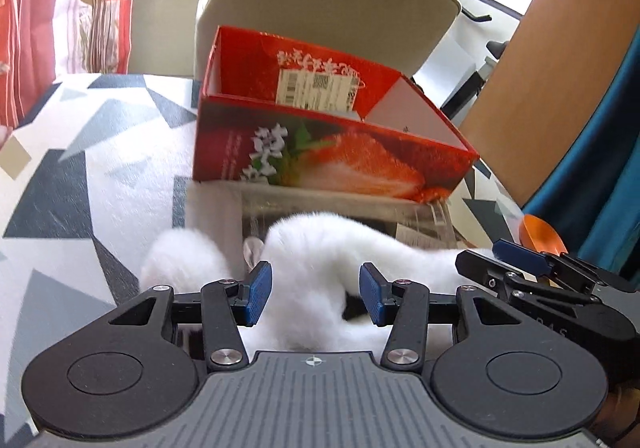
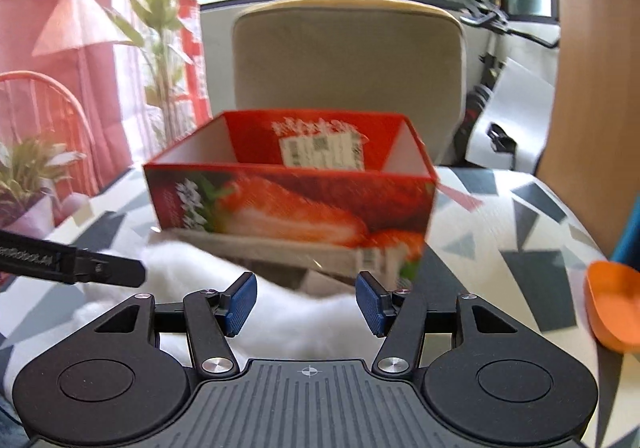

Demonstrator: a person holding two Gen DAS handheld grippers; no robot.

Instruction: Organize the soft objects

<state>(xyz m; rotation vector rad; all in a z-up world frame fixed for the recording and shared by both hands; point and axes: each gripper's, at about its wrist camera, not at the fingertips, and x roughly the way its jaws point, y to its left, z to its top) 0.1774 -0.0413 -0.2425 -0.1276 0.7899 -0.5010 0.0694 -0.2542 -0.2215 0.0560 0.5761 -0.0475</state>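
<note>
White fluffy cloth (image 1: 320, 268) lies on the worktop (image 1: 100, 175), long axis nine-to-three, under both grippers; red box (image 1: 320, 135) at twelve. Left gripper (image 1: 316, 294) straddles it, half-spread; right gripper (image 2: 306, 302) likewise, empty.

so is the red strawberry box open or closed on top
Open: the red strawberry box has no lid, and both views look down onto its inner walls. Contents cannot be told.

Both grippers, left gripper (image 1: 316, 294) and right gripper (image 2: 306, 298), share black linkage arms, silver screws, ribbed blue pads (image 1: 259, 290) and a grey grooved base (crosshair-marked).
</note>
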